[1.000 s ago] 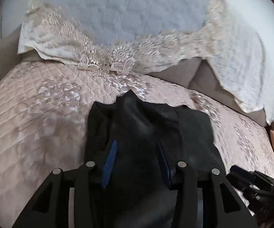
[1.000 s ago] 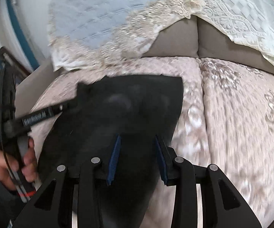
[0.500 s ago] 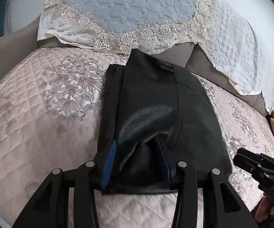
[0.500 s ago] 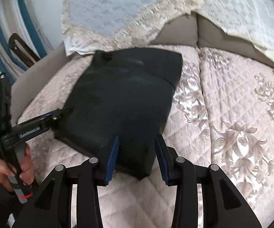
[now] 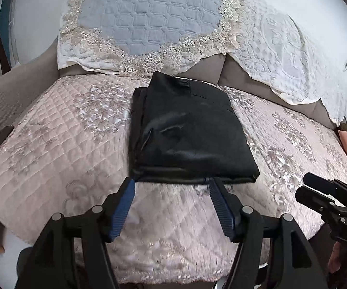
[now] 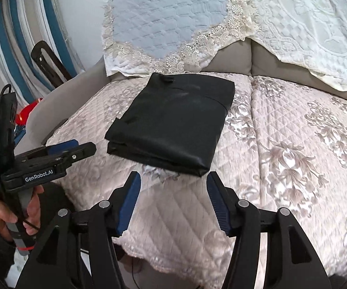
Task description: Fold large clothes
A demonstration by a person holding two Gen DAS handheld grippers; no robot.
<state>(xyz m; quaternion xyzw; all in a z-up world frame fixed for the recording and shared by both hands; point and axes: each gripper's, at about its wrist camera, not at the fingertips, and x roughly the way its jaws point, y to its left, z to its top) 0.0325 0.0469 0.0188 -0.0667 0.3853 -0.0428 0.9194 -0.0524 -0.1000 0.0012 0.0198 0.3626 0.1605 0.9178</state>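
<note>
On the sofa cover (image 5: pixel 60 149) the black garment (image 5: pixel 188 130) now lies folded, released by both grippers (image 5: pixel 171 187) (image 6: pixel 173 180), whose empty jaws are opening.

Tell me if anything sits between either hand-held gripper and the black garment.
Nothing visible does. Only bare quilted cover lies between the left hand-held gripper, the right hand-held gripper and the folded black garment. Both sets of jaws are opening, empty.

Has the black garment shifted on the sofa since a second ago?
Yes. The black garment now lies folded with its far edge near the lace-edged cover on the backrest; earlier it was draped toward the camera between the left tool's fingers.
</note>
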